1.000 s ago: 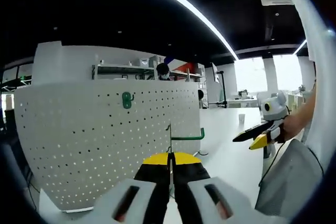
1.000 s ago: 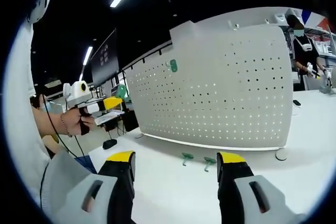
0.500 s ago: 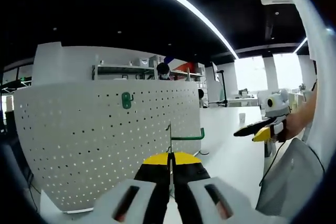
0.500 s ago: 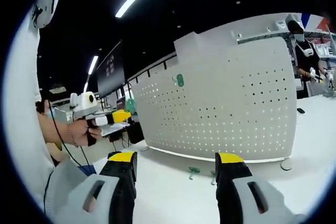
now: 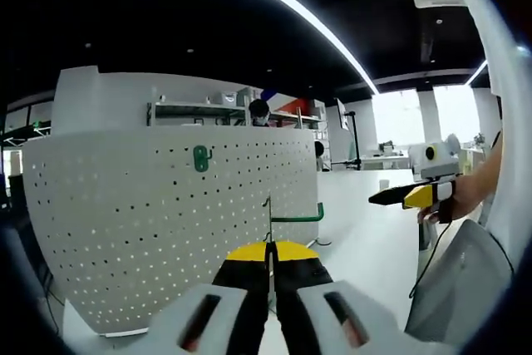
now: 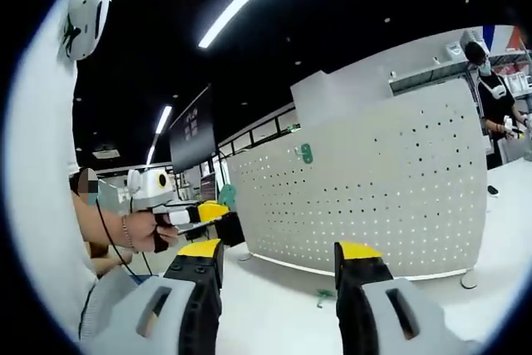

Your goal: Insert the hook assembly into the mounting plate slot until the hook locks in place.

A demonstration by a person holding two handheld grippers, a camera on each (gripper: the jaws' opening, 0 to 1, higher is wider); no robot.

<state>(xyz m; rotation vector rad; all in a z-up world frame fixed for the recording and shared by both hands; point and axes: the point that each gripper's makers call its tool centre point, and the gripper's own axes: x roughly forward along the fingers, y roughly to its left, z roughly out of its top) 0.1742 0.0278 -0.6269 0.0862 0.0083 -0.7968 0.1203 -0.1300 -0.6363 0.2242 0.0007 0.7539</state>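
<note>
On the pegboard (image 5: 166, 222) hangs one green hook (image 5: 200, 158); left hand-held gripper (image 5: 268, 248) closed, right (image 6: 278, 248) open.

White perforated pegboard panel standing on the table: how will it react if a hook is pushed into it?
The white perforated pegboard panel looks thin and stands upright on small feet, so pressing in the green hook assembly held by the left gripper may slide or tip it. Probably stiff: a green clip already sits on it.

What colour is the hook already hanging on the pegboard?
Green; the hook on the white pegboard shows best in the left gripper view.
</note>
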